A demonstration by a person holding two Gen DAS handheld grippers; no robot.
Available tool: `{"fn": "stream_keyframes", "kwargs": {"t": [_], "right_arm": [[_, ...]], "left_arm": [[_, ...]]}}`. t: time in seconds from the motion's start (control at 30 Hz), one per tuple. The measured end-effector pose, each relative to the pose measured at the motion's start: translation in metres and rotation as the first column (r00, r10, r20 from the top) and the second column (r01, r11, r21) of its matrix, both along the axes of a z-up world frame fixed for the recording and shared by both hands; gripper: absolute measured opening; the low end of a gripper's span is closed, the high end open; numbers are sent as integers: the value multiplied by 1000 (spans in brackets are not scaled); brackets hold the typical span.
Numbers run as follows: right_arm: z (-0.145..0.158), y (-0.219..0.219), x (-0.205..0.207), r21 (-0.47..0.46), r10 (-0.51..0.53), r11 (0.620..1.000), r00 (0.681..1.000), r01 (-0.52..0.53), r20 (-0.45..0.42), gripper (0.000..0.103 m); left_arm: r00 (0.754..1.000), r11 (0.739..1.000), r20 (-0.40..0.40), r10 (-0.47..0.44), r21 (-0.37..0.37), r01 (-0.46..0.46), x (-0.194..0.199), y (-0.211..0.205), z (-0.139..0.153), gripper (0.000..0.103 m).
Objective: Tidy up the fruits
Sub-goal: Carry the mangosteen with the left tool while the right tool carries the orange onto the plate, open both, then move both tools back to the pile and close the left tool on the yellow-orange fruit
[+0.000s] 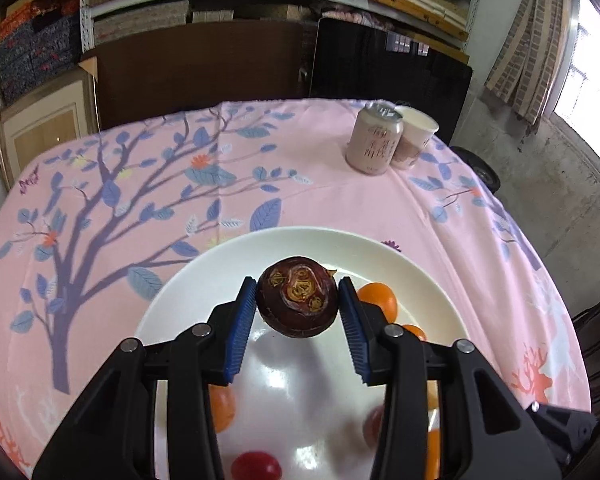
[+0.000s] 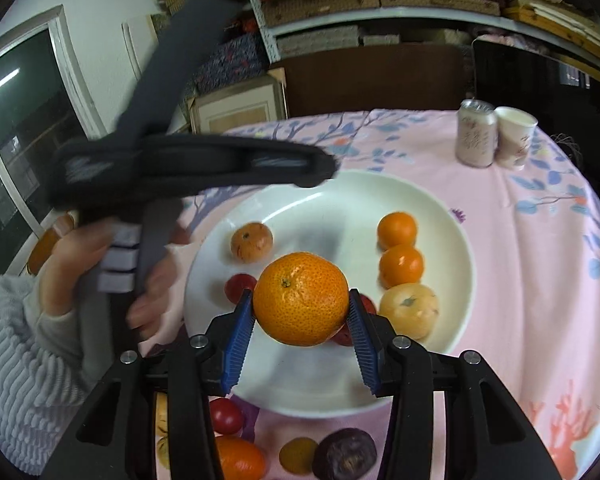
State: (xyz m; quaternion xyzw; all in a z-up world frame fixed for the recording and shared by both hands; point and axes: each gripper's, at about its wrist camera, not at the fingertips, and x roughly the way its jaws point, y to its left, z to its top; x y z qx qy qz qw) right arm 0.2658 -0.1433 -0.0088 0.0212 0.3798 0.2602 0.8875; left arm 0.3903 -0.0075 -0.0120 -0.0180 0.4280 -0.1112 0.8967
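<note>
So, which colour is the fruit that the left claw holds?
Dark maroon fruit, with yellowish-brown marks on top. The left wrist view shows it best.

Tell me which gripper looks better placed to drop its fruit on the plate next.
Probably left. The left gripper holds the dark fruit over the bare middle of the white plate; the right gripper has its orange above other fruit.

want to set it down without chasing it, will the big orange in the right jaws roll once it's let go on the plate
Probably. The big orange is close to round, and the white plate looks glossy and smooth, so little would stop it. The plate appears dished, so it would likely drift inward toward the small oranges rather than off. Its pebbled skin suggests the right gripper holds it without slipping.
</note>
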Motion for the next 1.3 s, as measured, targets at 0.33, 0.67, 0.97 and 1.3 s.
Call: {"fn": "stream_keyframes", "kwargs": {"t": [0.33,0.67,0.97,1.3], "right_arm": [[-9,9,2,-24,15,1000,1000,-15,8,57],[51,-62,-59,99,-164,984,967,147,197,74],[7,-128,-108,85,-399,917,898,390,185,81],[-14,-139,-122,164,-418,906,887,390,197,96]], "left_arm": [[999,999,1,47,-19,-47,-3,11,-6,68],[979,988,138,152,4,-154,-126,79,54,80],[950,956,106,292,-57,-288,-253,119,-7,87],[943,947,86,320,14,-322,-276,122,-46,87]]}}
